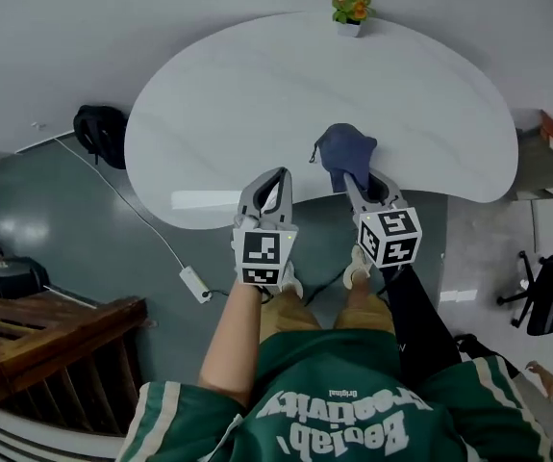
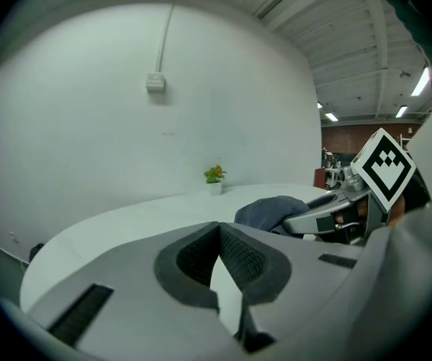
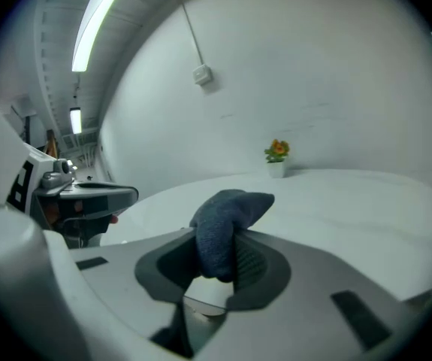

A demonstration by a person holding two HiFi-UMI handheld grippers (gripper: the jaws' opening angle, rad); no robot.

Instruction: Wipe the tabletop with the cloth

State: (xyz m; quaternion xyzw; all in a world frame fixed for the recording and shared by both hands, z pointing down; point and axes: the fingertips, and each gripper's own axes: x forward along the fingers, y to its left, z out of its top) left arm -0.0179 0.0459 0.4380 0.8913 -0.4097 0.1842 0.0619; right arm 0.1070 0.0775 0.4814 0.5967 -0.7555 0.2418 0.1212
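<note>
The left gripper has its jaws together, empty, over the white desk. At two o'clock, the right gripper grips a blue cloth; a potted plant stands at twelve.

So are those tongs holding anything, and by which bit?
The right tongs pinch the blue cloth by one bunched end, the rest sticking out ahead. The left tongs are closed with nothing between them.

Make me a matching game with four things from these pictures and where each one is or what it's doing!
Things:
1. cloth
2. flower pot
3. left gripper
4. black bag

Matches:
A. on the floor
B. shut and empty
C. pinched in the right gripper
D. at the far edge of the table

Pairs: 1-C, 2-D, 3-B, 4-A
</note>
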